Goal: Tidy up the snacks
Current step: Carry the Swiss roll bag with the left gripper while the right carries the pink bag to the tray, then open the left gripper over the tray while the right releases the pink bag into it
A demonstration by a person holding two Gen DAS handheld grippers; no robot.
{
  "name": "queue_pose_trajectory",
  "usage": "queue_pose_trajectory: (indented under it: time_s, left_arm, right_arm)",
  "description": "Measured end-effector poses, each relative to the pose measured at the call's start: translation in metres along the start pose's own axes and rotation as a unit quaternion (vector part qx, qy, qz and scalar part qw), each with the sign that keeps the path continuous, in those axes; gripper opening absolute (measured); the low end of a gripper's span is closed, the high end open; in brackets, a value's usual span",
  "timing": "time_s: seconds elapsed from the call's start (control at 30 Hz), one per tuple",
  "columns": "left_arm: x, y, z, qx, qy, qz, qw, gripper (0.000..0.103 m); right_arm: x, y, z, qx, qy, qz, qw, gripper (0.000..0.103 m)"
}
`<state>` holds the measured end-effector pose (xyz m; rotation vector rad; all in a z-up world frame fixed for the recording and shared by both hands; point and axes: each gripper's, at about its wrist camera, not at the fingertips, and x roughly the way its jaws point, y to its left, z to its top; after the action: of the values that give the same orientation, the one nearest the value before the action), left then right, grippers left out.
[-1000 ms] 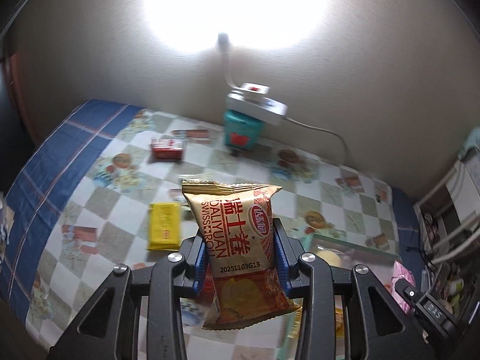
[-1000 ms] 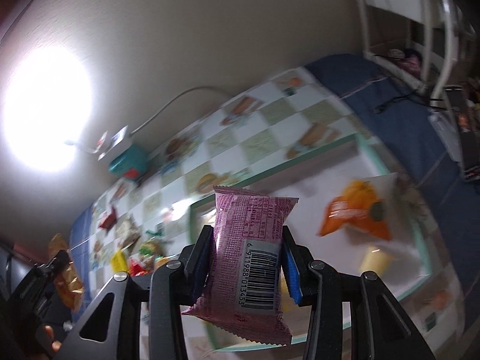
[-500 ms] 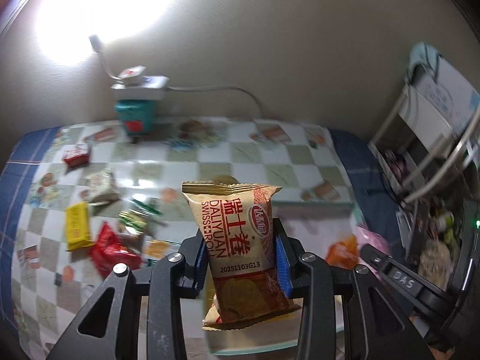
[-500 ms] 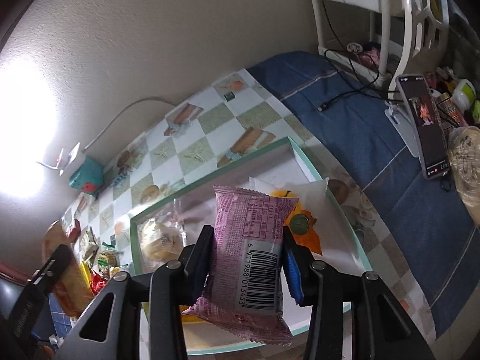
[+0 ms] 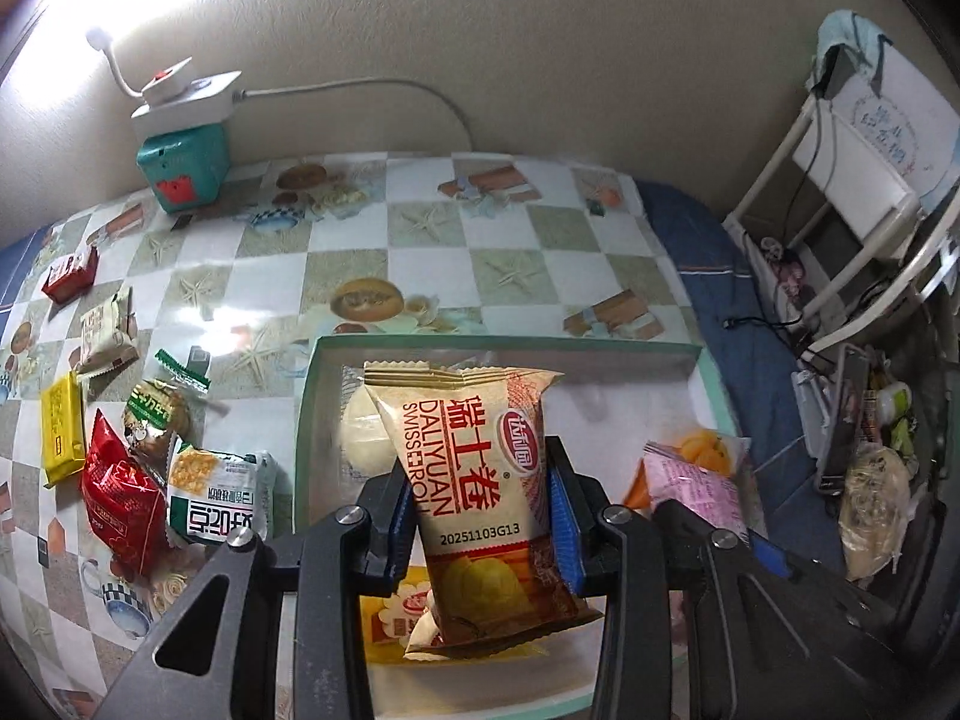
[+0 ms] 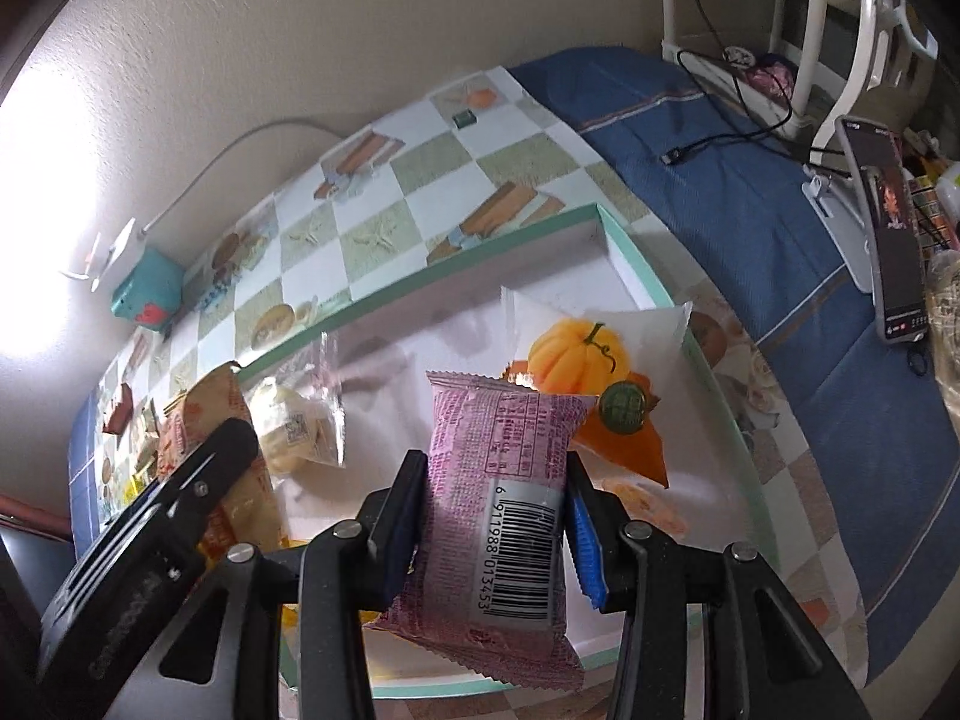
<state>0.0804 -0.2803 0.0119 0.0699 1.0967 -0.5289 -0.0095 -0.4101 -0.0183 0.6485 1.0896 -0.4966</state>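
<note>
Both packets hang above the green-rimmed box (image 5: 708,360): the left gripper (image 5: 480,516) is clamped on the Swiss roll packet (image 5: 480,480), the right gripper (image 6: 492,516) on the pink snack packet (image 6: 498,510). Judged next: lower, release onto bare floor beside the pumpkin packet (image 6: 576,354).

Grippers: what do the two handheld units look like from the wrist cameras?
Both the left gripper and the right gripper are black angular linkage frames with silver screws and blue ribbed pads inside the fingers. No cables, hands or sleeves show.
</note>
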Motion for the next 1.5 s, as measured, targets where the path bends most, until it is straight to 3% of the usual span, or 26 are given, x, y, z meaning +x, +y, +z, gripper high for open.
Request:
queue_pose_trajectory:
  time_s: [0.83, 0.97, 1.2, 1.27, 1.33, 1.5]
  left_arm:
    - [0.021, 0.011, 0.002, -0.020, 0.023, -0.024, 0.9993, 0.040]
    - [0.022, 0.010, 0.002, -0.023, 0.027, -0.042, 0.9985, 0.050]
    - [0.018, 0.010, 0.004, -0.022, 0.029, -0.037, 0.9986, 0.051]
    - [0.015, 0.012, 0.005, -0.023, 0.030, -0.032, 0.9988, 0.055]
    - [0.010, 0.014, 0.007, -0.023, 0.027, -0.026, 0.9990, 0.059]
    - [-0.004, 0.026, 0.013, -0.031, 0.019, -0.011, 0.9993, 0.066]
  right_arm:
    - [0.014, 0.008, -0.002, -0.022, 0.019, -0.022, 0.999, 0.048]
    - [0.014, 0.008, -0.002, -0.022, 0.019, -0.022, 0.999, 0.048]
    - [0.013, 0.007, -0.001, -0.022, 0.020, -0.026, 0.999, 0.048]
    - [0.012, 0.008, -0.001, -0.025, 0.019, -0.026, 0.999, 0.050]
    - [0.009, 0.008, 0.000, -0.023, 0.015, -0.026, 0.999, 0.060]
    - [0.002, 0.011, 0.001, -0.028, 0.005, -0.026, 0.999, 0.061]
